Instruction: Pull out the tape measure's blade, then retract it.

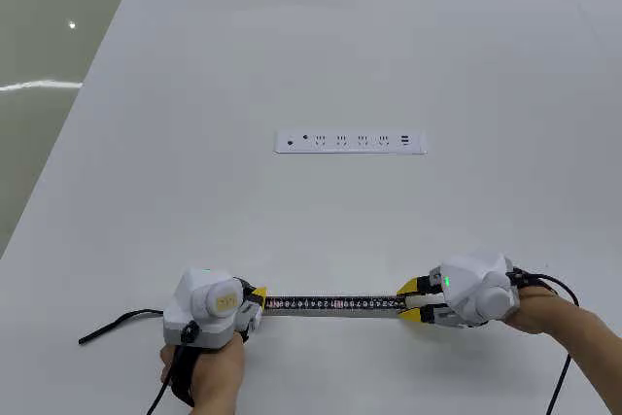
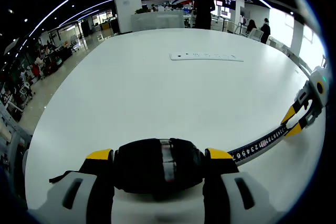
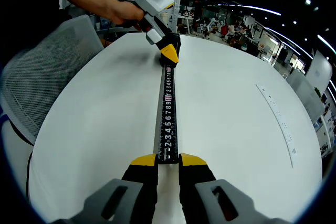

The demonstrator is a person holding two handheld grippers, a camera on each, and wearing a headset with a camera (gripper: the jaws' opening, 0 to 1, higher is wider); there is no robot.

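Tape measure (image 1: 335, 304): left hand-held gripper (image 2: 158, 156) clamps case (image 2: 157, 174), right hand-held gripper (image 3: 168, 160) pinches 1 blade (image 3: 168, 111).

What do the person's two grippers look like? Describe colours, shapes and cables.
Left gripper and right gripper: rounded white-grey housings, yellow-tipped jaws. A green light glows on the right one. Black cables trail from each. The forearm is bare.

Bright even overhead light, fisheye edges warped.

The desk (image 1: 389, 65) is smooth, matt white. The tape measure's case (image 2: 142, 166) looks like glossy black plastic, its blade (image 3: 168, 119) matt black; the power strip (image 1: 350, 142) is white plastic.
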